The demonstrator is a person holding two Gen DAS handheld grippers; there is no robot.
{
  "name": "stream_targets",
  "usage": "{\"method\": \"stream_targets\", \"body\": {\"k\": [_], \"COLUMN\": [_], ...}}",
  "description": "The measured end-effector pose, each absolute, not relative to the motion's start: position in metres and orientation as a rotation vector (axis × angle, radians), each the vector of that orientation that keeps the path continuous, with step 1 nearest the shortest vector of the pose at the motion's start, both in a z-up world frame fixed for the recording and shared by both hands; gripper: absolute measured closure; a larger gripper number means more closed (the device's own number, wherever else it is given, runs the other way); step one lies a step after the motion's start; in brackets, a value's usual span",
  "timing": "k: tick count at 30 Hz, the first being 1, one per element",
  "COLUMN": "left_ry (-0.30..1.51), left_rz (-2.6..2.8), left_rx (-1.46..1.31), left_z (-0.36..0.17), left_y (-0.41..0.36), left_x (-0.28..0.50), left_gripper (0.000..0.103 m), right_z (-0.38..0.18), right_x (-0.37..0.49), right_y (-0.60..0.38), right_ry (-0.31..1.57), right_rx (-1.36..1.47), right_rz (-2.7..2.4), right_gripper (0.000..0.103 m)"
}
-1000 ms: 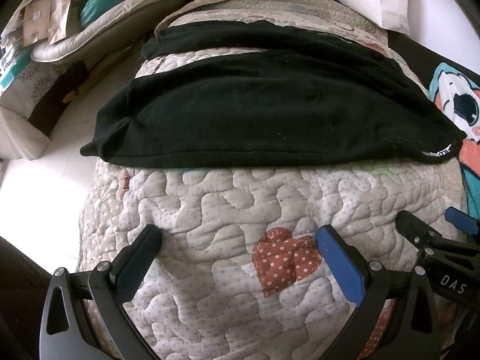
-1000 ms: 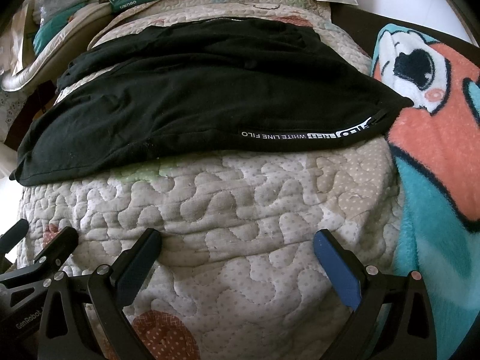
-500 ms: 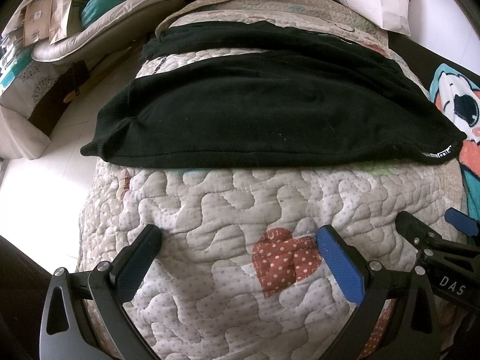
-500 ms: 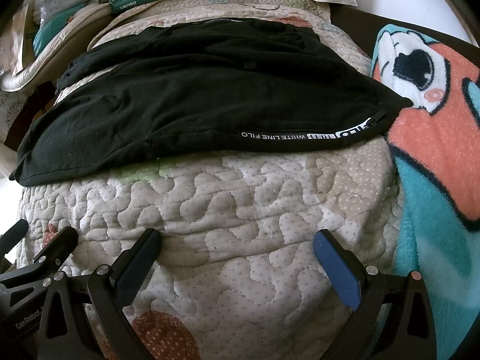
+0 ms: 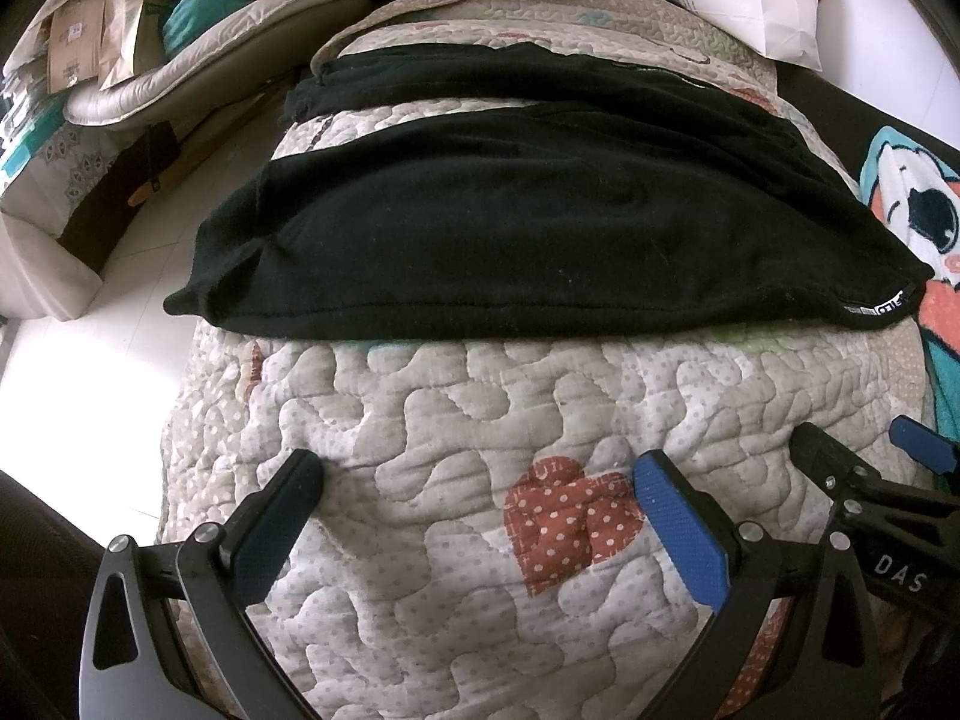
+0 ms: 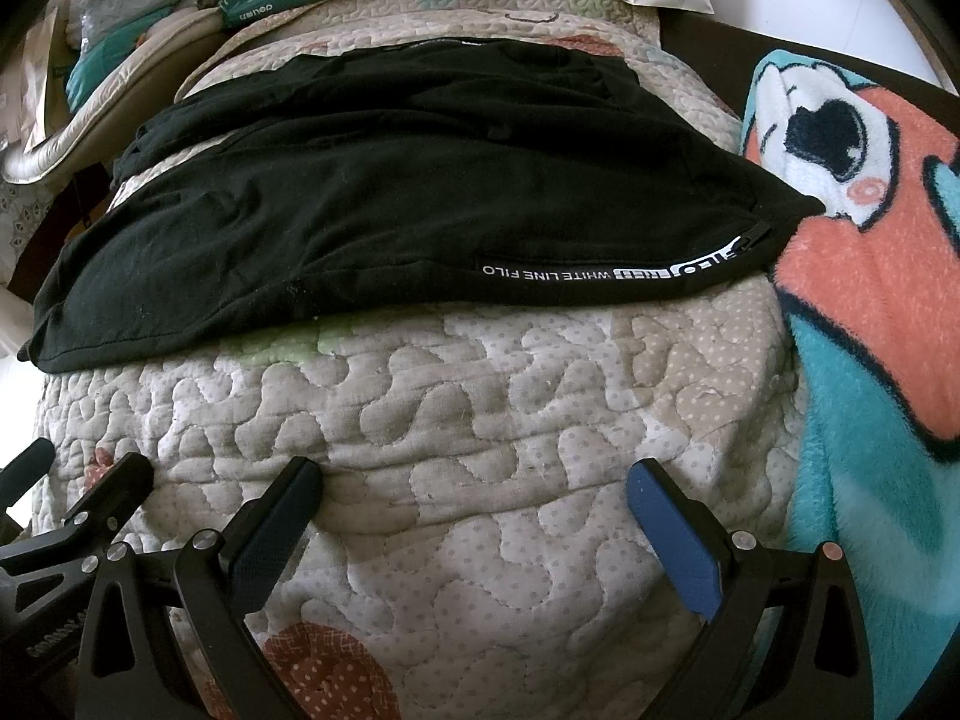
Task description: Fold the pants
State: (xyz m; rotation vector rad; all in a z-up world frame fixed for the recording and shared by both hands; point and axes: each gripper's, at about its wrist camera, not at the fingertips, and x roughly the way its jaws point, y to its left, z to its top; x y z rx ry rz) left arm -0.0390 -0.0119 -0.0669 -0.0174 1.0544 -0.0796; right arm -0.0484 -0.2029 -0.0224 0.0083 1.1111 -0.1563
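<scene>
Left wrist: left gripper [image 5: 480, 474] and right gripper [image 6: 471, 477] fingers apart, empty | pants [image 5: 540, 228] ahead of fingertips | risk: pinching quilt [image 5: 450, 414] too

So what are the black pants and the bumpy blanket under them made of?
The black pants look like soft, matte knit, maybe cotton jersey or fleece: they drape limply, with no shine and a few lint specks. The bumpy blanket looks like a padded cotton quilt: wavy stitch lines puff it up, and tiny printed dots cover it.
</scene>
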Motion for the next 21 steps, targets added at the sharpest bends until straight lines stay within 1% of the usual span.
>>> {"method": "stream_targets", "body": {"k": [4,12,21], "left_ry": [1.038,0.947,0.899], "left_rz": [-0.065,-0.065,-0.076], "left_rx": [-0.013,0.042,0.089], "left_z": [-0.061,-0.047,-0.041], "left_y": [-0.011,-0.016,-0.024], "left_x": [-0.037,-0.043,-0.046], "left_gripper": [0.0,0.0,0.0], "right_z": [-0.023,-0.023,-0.02], "right_x": [-0.047,-0.048,-0.044], "right_y": [-0.204,-0.204,-0.204], "right_ry": [1.109,1.104,1.118], "right_rx": [0.008,0.005,-0.011], "right_rz": [-0.157,-0.159,-0.159], "right_gripper": [0.0,0.0,0.0]}}
